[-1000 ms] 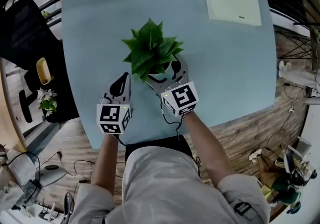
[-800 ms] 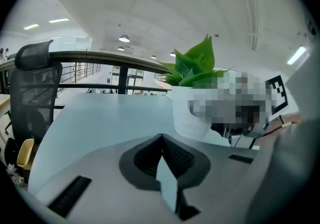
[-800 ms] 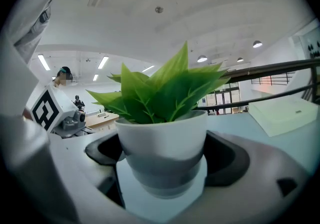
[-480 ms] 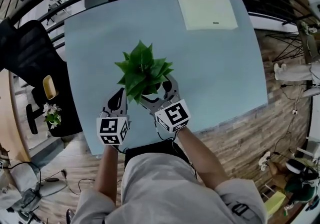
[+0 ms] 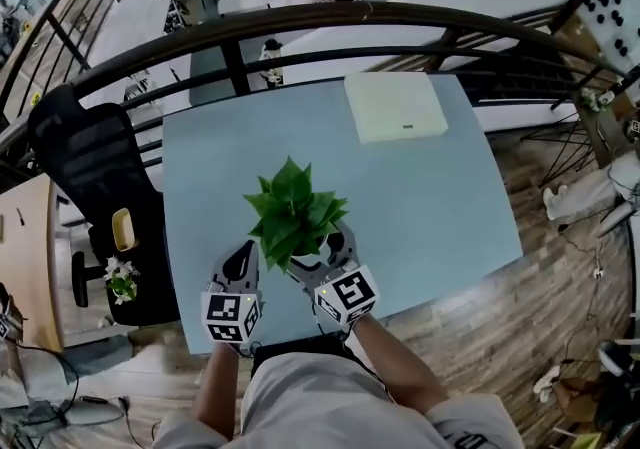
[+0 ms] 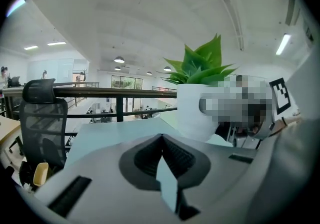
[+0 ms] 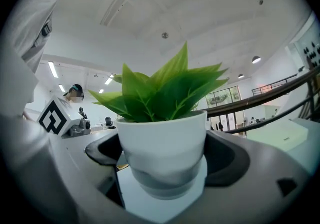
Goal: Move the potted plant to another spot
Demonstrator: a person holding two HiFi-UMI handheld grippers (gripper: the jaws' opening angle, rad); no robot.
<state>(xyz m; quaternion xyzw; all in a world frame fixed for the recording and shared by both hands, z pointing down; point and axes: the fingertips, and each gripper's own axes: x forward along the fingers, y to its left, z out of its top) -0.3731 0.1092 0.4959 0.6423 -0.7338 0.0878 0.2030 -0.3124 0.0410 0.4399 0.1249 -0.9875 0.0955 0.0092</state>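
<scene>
The plant (image 7: pixel 161 140) stands in its white pot between the fingers (image 7: pixel 227 160) of the right gripper (image 5: pixel 320 259), which press on the pot from both sides at its lower half. In the head view it is close to the near edge of the blue surface (image 5: pixel 430 207), just in front of the person. I cannot tell if the pot bottom touches the surface or is a little above it. The left gripper (image 6: pixel 162 140) is just beside the plant on its left, with its fingers (image 6: pixel 182 160) pressed together and nothing between them. I judge that the carrying step is in hand and the new spot is not reached. The main danger, I think, is slipping: the pot looks smooth and gets narrower toward the bottom, so a weak squeeze or a quick move could let it slide down or turn. The leaves are wide and high, so the pot may tip if the gripper is tilted. Because the near edge is so close, a drop here could send the plant to the floor. The left gripper is also near enough to knock the leaves or the pot if it moves sideways.
</scene>
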